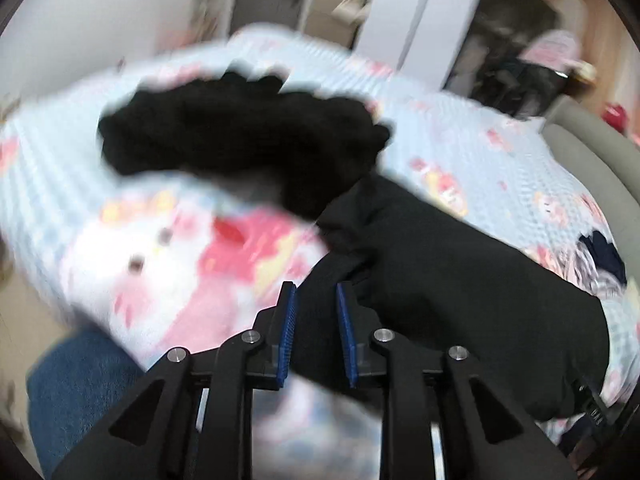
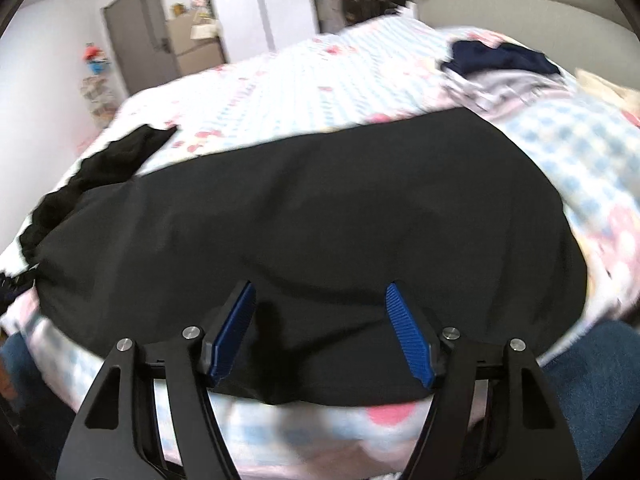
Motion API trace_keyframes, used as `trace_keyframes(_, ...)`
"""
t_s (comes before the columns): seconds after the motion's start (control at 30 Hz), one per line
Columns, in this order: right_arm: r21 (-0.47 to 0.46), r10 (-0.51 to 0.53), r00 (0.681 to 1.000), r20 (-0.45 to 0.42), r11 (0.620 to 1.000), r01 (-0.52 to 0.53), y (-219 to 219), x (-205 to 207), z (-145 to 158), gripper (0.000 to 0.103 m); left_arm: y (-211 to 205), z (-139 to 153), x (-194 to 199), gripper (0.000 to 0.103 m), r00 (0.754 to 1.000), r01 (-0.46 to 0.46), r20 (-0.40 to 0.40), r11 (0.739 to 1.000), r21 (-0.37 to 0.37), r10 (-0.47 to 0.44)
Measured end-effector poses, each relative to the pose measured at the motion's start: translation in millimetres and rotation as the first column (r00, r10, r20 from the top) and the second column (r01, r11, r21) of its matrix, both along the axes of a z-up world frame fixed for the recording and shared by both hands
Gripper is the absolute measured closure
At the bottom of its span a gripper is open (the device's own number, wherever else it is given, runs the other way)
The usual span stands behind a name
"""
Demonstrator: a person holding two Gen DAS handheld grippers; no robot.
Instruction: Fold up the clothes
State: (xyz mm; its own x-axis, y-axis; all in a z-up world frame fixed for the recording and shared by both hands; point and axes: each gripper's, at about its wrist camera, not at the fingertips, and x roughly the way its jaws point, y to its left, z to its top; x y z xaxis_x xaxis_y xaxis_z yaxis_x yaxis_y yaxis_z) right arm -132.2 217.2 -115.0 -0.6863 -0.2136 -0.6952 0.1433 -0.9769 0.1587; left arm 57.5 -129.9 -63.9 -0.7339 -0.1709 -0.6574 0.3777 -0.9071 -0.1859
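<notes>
Black garment (image 2: 304, 216): spread flat across the near edge of a bed with a blue-checked, pink-cartoon sheet (image 2: 320, 76); a second, crumpled black garment (image 1: 240, 136) lies just beyond its left end. Left gripper (image 1: 316, 292): blue-padded fingers a little apart, black cloth between them, pinch unclear. Right gripper (image 2: 320, 292): fingers spread wide above the flat garment, holding nothing; folded pile of clothes (image 2: 500, 72) at the bed's far right.

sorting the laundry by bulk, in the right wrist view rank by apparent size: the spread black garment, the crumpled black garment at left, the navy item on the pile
1. Spread black garment, though it lies nearest the camera.
2. Crumpled black garment.
3. Navy item; farther off, so its rank against the second is unsure.
</notes>
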Motion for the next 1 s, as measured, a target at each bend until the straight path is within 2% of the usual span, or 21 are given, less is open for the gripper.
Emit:
trace_keyframes(0.03, -0.015, 0.020, 1.000, -0.005, 1.000, -0.020, -3.8, 1.2, 1.2, 0.033, 10.9, 4.1, -1.0, 0.079, 0.999, 0.034, -0.019, 0.998, -0.044, -0.035)
trace_keyframes(0.07, -0.025, 0.034, 0.999, -0.002, 0.999, -0.034, -6.0, 1.2, 0.6, 0.032, 18.6, 4.3, -3.7, 0.076, 0.996, 0.081, -0.029, 0.996, -0.040, -0.083)
trace_keyframes(0.13, -0.033, 0.047, 0.999, 0.022, 0.998, -0.046, -10.1, -2.5, -3.0, 0.030, 29.9, -0.3, -11.2, 0.060, 0.980, 0.193, -0.046, 0.981, 0.029, -0.192)
trace_keyframes(0.2, -0.002, 0.029, 0.997, 0.066, 1.000, -0.028, -10.8, -9.0, -11.6, 0.030, 40.0, -16.6, -28.8, 0.059, 0.958, 0.286, -0.025, 0.947, 0.147, -0.285)
trace_keyframes(0.23, 0.015, 0.016, 0.996, 0.085, 1.000, -0.017, -10.0, -11.8, -16.0, 0.030, 42.2, -25.4, -37.1, 0.059, 0.956, 0.287, 0.012, 0.945, 0.158, -0.292)
trace_keyframes(0.33, 0.045, -0.002, 0.995, 0.096, 0.999, -0.002, -5.4, -12.6, -18.5, 0.031, 43.5, -50.0, -58.2, 0.060, 0.959, 0.219, 0.166, 0.973, 0.079, -0.229)
trace_keyframes(0.37, 0.057, -0.008, 0.996, 0.093, 0.998, 0.003, -4.0, -11.8, -17.0, 0.031, 35.7, -54.8, -59.2, 0.062, 0.963, 0.180, 0.191, 0.981, 0.073, -0.191)
trace_keyframes(0.4, 0.077, -0.031, 0.995, 0.090, 0.997, 0.024, -0.2, -11.2, -16.1, 0.031, 22.8, -57.5, -56.4, 0.066, 0.969, 0.130, 0.201, 0.988, 0.080, -0.144)
trace_keyframes(0.43, 0.109, -0.082, 0.993, 0.087, 0.991, 0.072, 7.3, -10.6, -16.0, 0.031, 11.1, -59.3, -53.6, 0.084, 0.973, 0.093, 0.204, 0.990, 0.101, -0.113)
trace_keyframes(0.47, 0.141, -0.132, 0.988, 0.082, 0.983, 0.119, 14.7, -10.0, -15.8, 0.033, 0.4, -60.5, -50.9, 0.093, 0.975, 0.066, 0.203, 0.989, 0.131, -0.092)
trace_keyframes(0.5, 0.172, -0.181, 0.980, 0.076, 0.971, 0.166, 22.2, -9.3, -15.7, 0.033, -6.0, -60.9, -48.5, 0.098, 0.976, 0.044, 0.206, 0.988, 0.145, -0.074)
trace_keyframes(0.53, 0.203, -0.230, 0.971, 0.068, 0.956, 0.212, 29.7, -8.7, -15.6, 0.033, -6.4, -59.3, -45.4, 0.098, 0.977, 0.030, 0.206, 0.989, 0.145, -0.060)
trace_keyframes(0.6, 0.263, -0.326, 0.944, 0.048, 0.916, 0.303, 44.6, -7.5, -15.4, 0.025, -3.2, -54.1, -38.2, 0.098, 0.979, 0.009, 0.202, 0.991, 0.136, -0.036)
trace_keyframes(0.63, 0.262, -0.353, 0.934, 0.049, 0.907, 0.329, 51.7, -5.7, -14.7, 0.025, -7.2, -49.6, -30.2, 0.095, 0.983, -0.021, 0.183, 0.979, 0.203, -0.017)
trace_keyframes(0.67, 0.218, -0.350, 0.934, 0.071, 0.919, 0.328, 58.3, -2.2, -12.9, 0.026, -14.7, -43.8, -19.3, 0.090, 0.988, -0.059, 0.154, 0.948, 0.314, 0.010)
trace_keyframes(0.73, 0.109, -0.346, 0.932, 0.110, 0.936, 0.335, 69.8, 9.7, -9.5, 0.026, -12.9, -45.7, -8.7, 0.040, 0.990, -0.038, 0.138, 0.892, 0.450, -0.027)
trace_keyframes(0.83, -0.084, -0.341, 0.921, 0.187, 0.929, 0.361, 85.3, 30.4, -7.8, 0.026, -3.8, -53.6, 3.0, 0.038, 0.987, 0.022, 0.114, 0.791, 0.611, -0.116)
trace_keyframes(0.9, -0.281, -0.338, 0.883, 0.324, 0.857, 0.431, 93.5, 43.2, -22.3, 0.026, 2.2, -68.7, 0.7, 0.038, 0.983, 0.032, 0.117, 0.753, 0.657, -0.144)
trace_keyframes(0.93, -0.336, -0.316, 0.875, 0.367, 0.832, 0.441, 93.7, 45.4, -28.0, 0.026, 3.5, -77.6, -4.0, 0.038, 0.980, 0.035, 0.118, 0.726, 0.687, -0.159)
trace_keyframes(0.97, -0.341, -0.278, 0.886, 0.373, 0.846, 0.409, 87.9, 41.1, -31.5, 0.026, 3.7, -86.6, -10.2, 0.038, 0.977, 0.038, 0.116, 0.689, 0.724, -0.176)
trace_keyframes(1.0, -0.337, -0.254, 0.893, 0.372, 0.859, 0.385, 83.8, 37.7, -33.6, 0.027, 6.0, -90.9, -12.2, 0.037, 0.976, 0.048, 0.109, 0.671, 0.740, -0.190)
